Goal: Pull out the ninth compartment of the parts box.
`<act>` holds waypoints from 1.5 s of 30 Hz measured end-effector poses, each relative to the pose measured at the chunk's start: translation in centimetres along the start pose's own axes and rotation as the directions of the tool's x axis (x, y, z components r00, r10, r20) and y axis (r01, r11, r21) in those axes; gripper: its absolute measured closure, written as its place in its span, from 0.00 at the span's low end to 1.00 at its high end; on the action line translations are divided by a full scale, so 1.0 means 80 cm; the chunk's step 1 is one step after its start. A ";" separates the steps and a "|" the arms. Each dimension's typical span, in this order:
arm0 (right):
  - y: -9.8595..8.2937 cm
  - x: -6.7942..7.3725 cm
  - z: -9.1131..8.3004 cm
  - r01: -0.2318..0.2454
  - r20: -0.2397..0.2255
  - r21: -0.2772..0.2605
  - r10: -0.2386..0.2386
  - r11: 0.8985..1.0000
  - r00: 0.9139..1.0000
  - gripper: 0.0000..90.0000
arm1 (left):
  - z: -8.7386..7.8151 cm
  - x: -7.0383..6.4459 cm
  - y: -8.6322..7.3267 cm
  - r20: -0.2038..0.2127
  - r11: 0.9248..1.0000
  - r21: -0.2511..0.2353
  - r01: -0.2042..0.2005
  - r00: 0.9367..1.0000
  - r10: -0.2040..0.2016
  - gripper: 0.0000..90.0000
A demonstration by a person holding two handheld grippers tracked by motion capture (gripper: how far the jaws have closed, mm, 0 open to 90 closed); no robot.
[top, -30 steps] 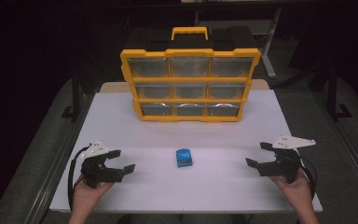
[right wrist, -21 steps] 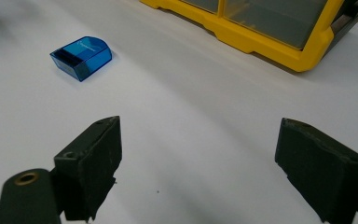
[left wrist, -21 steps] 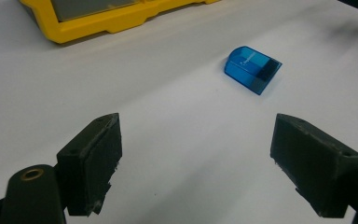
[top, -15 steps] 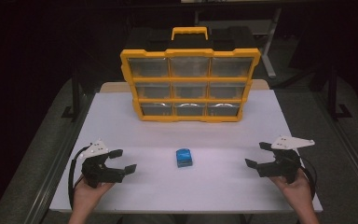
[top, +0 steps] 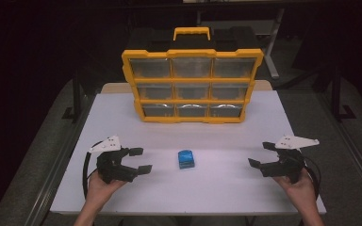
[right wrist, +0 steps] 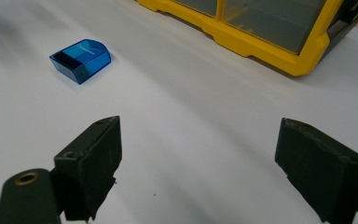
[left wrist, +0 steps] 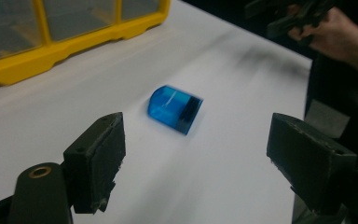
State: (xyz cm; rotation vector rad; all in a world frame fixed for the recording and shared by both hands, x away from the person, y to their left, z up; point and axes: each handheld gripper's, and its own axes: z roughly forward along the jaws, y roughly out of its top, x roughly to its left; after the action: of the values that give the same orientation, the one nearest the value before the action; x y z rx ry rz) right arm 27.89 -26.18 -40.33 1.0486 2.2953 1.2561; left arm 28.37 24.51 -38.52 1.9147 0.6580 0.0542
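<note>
White bench [top: 122,117] carries a yellow organizer [top: 192,84]; we hold left gripper [top: 140,161] and right gripper [top: 260,154], jaws released on both, flanking the blue box [top: 185,159], untouched.

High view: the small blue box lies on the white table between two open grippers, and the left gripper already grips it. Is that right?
Not quite. The left gripper grips nothing: in the left gripper view its jaws stand wide apart, short of the blue box. The box does lie on the white table between two open grippers, with the right gripper open too.

The left gripper [top: 139,160] has edged nearer the blue box [top: 186,159].
</note>
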 end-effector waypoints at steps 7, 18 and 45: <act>-0.001 -0.001 0.001 0.011 0.001 0.006 -0.011 1.000 1.000 0.15 | 0.028 0.001 0.007 0.043 1.000 -0.017 0.005 0.999 -0.005 0.26; 0.000 0.002 0.001 0.018 0.011 0.018 -0.018 1.000 1.000 0.15 | 0.063 0.002 0.021 0.066 0.995 -0.075 0.058 0.996 -0.053 0.29; 0.001 0.003 0.001 0.039 -0.001 0.005 -0.039 0.999 0.999 0.15 | 0.184 -0.003 0.077 0.010 0.963 0.005 0.270 0.963 -0.270 0.29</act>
State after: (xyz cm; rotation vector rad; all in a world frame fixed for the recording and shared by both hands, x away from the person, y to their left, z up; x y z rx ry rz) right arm 27.80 -25.91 -40.31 1.0003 2.3099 1.2368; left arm 35.58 10.36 -39.62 1.8117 0.9069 -0.1296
